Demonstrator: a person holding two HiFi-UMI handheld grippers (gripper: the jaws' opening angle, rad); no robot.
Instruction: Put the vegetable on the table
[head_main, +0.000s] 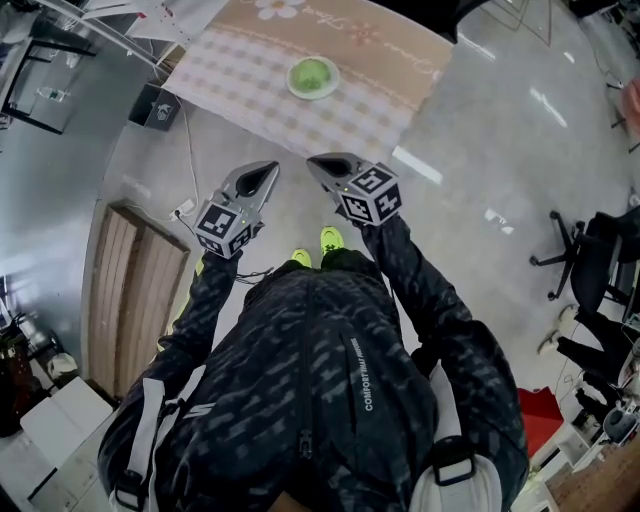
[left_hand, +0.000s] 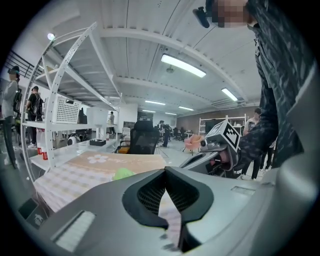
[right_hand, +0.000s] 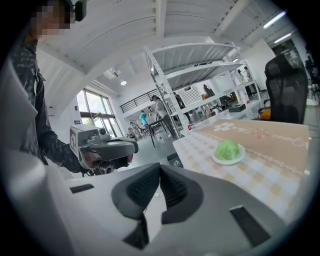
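Head view: the vegetable (head_main: 313, 75) sits on a plate (head_main: 291, 88) mid-table (head_main: 250, 60). The left gripper (head_main: 262, 178) and right gripper (head_main: 320, 163) hang short of the table's near edge.

Left gripper view: jaws closed, empty.

Right gripper view: the same.

Best to step up to the table, then open one gripper wide before reaching.

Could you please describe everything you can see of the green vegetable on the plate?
The vegetable is a pale green, rounded, leafy-looking head, like a small cabbage or lettuce, and it appears whole. It sits in the middle of a small white plate and fills most of it. The plate stands on the table, which is covered in beige checked fabric. Only the plate touches the vegetable.
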